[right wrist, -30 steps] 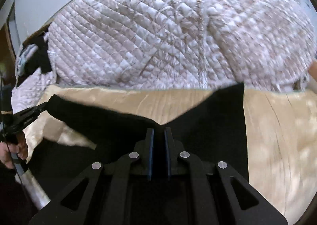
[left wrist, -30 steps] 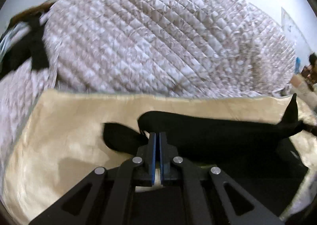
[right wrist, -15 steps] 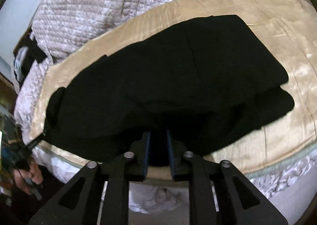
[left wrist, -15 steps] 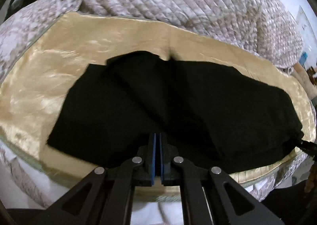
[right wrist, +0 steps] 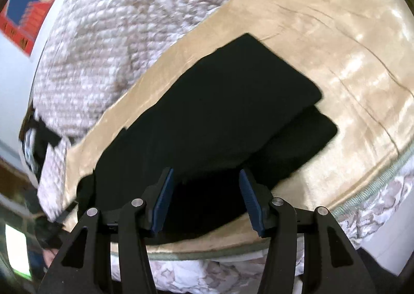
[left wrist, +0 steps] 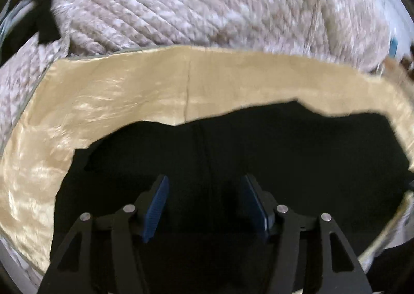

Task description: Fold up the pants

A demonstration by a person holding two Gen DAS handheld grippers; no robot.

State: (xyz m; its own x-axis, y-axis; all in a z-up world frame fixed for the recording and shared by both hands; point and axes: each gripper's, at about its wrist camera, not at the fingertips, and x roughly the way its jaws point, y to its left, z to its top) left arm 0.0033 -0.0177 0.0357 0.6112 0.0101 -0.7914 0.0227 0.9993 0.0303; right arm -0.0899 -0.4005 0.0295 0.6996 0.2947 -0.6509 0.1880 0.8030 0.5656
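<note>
Both the left gripper (left wrist: pixel 204 206) and right gripper (right wrist: pixel 205 200), jaws just opened and empty, had released the black pants (right wrist: pixel 233 102) to lie doubled on the bed's tan cover (right wrist: pixel 349 48).

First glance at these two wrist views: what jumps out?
The black pants dominate, lying folded over on the shiny beige sheet, one layer's corner peeking out at the right. In front of each camera, the left gripper and right gripper hang over the cloth, jaws just opened, nothing between the pads. A quilted pale blanket is heaped behind.
</note>
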